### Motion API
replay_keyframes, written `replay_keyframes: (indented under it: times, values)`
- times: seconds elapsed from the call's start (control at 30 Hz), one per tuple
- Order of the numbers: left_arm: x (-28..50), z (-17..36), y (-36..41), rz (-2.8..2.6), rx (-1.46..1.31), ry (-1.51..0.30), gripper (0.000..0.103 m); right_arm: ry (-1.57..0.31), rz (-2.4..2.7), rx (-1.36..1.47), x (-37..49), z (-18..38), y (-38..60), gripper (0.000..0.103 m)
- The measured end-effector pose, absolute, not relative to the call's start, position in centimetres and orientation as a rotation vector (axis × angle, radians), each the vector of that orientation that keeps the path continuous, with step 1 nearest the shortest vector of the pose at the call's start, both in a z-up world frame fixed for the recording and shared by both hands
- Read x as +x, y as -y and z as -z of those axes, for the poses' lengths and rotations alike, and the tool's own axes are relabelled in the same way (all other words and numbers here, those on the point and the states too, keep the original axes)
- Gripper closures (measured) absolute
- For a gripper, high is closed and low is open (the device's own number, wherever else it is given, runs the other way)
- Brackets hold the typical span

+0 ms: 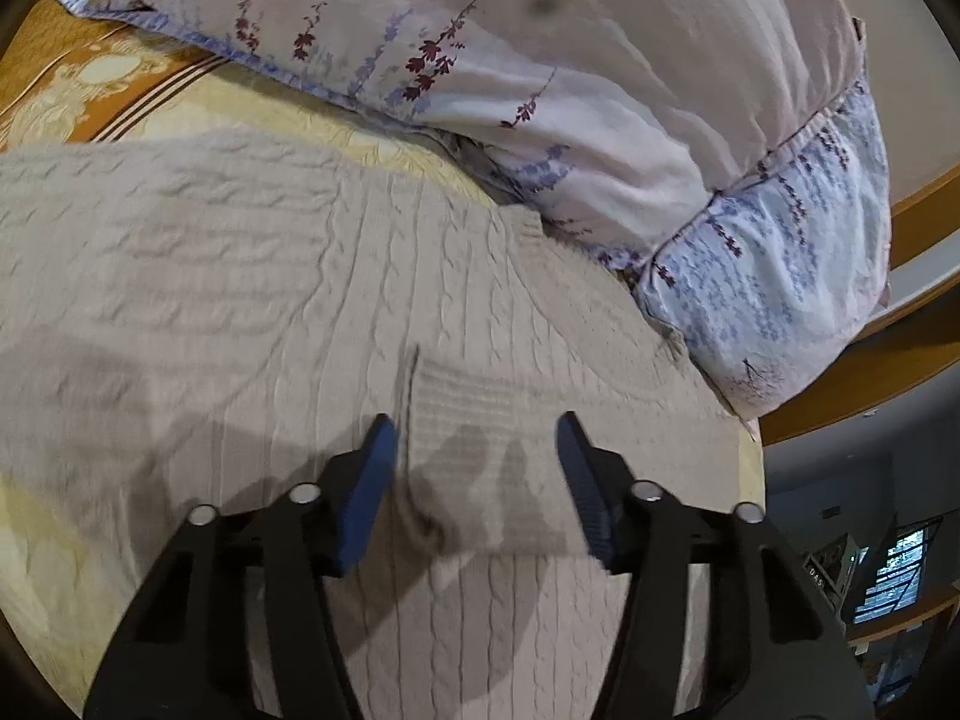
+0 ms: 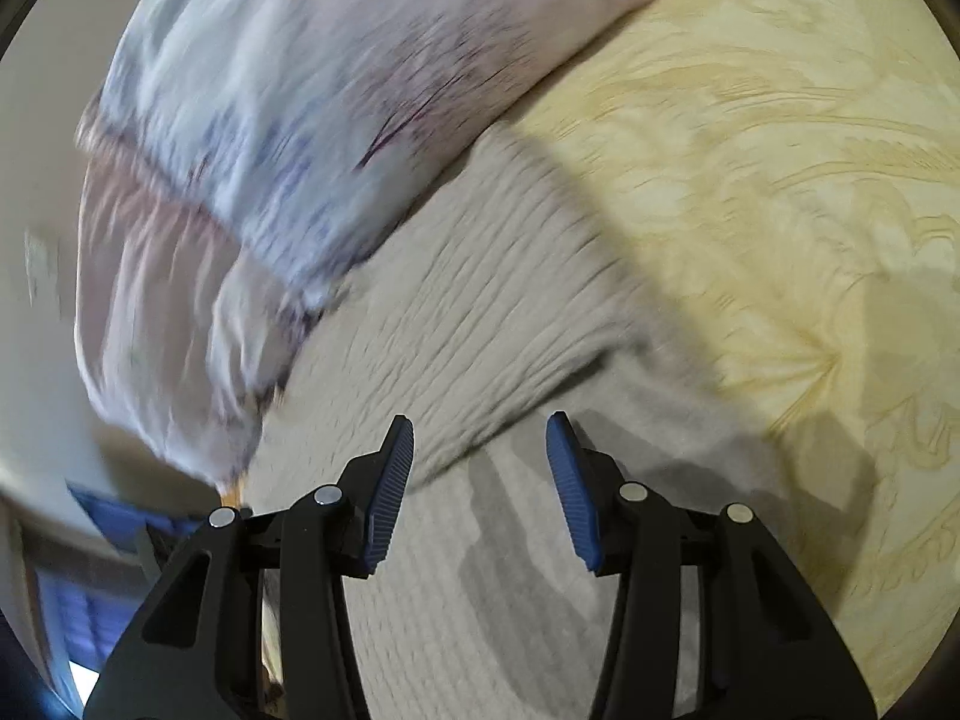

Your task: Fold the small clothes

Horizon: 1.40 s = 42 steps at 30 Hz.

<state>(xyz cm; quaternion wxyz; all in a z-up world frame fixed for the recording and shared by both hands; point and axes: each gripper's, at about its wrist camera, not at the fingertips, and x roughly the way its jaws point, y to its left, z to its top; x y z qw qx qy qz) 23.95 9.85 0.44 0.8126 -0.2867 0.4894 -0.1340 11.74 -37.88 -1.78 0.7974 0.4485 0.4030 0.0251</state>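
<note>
Both the left gripper (image 1: 477, 438) and right gripper (image 2: 480, 438) hang half-spread, empty, above a beige cable-knit sweater (image 1: 240, 276) on the bed (image 2: 780, 150), beside the floral pillow (image 1: 540, 60) at its edge

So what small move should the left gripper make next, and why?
Probably lower the left gripper and close on the ribbed cuff: its jaws stand open around that edge of the beige knit sweater, pads not pressing.
</note>
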Motion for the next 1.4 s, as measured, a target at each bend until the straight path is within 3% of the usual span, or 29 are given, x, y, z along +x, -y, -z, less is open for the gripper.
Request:
replay_keyframes:
  times: [0.07, 0.2, 0.27, 0.4, 0.67, 0.73, 0.77, 0.8, 0.83, 0.87, 0.93, 1.1, 1.17, 1.33, 1.4]
  values:
    - [24.8, -0.3, -9.8, 0.277, -0.608, -1.048, 0.063, -0.836, -0.033, 1.007, 11.9, 2.2, 38.5, 0.055]
    - [26.0, -0.1, -8.9, 0.324, -0.600, -1.062, 0.089, -0.803, -0.024, 1.057, 12.4, 3.0, 39.1, 0.072]
    - [26.3, -0.6, -8.3, 0.340, -0.562, -1.049, 0.095, -0.791, -0.023, 1.061, 12.5, 3.2, 39.4, 0.091]
    - [27.1, -2.8, -8.1, 0.363, -0.514, -0.959, 0.097, -0.686, -0.022, 1.067, 11.1, 2.5, 39.9, 0.095]
    - [28.0, -0.9, -8.7, 0.278, -0.429, -1.050, 0.094, -0.763, 0.050, 0.949, 11.2, 2.8, 38.4, 0.095]
    - [27.9, -0.4, -8.9, 0.259, -0.425, -1.072, 0.089, -0.774, 0.070, 0.927, 10.9, 2.7, 38.2, 0.087]
    - [27.7, -0.5, -9.3, 0.261, -0.441, -1.066, 0.081, -0.786, 0.071, 0.920, 10.8, 2.5, 38.0, 0.082]
    - [27.5, -0.6, -9.6, 0.260, -0.447, -1.063, 0.074, -0.790, 0.066, 0.918, 10.6, 2.3, 37.9, 0.067]
    - [27.1, -1.0, -9.9, 0.267, -0.460, -1.054, 0.057, -0.789, 0.066, 0.909, 10.3, 1.9, 37.8, 0.059]
    - [26.3, -1.6, -10.5, 0.270, -0.472, -1.038, 0.041, -0.784, 0.066, 0.899, 10.0, 1.6, 37.7, 0.059]
    - [25.0, -2.6, -11.2, 0.275, -0.469, -1.002, 0.036, -0.746, 0.048, 0.841, 9.3, 0.2, 37.0, 0.059]
    - [23.6, -2.1, -10.7, 0.373, -0.515, -1.071, 0.038, -0.751, -0.100, 0.824, 10.3, -1.3, 34.4, 0.059]
    - [23.6, -1.2, -10.2, 0.395, -0.531, -1.098, 0.050, -0.773, -0.131, 0.833, 10.8, -1.1, 33.6, 0.059]
    - [23.1, -0.3, -10.0, 0.378, -0.546, -1.111, 0.063, -0.793, -0.099, 0.824, 10.6, -0.5, 33.6, 0.059]
    - [22.9, -0.1, -10.6, 0.380, -0.586, -1.117, 0.076, -0.787, -0.083, 0.818, 10.5, -0.4, 34.1, 0.059]
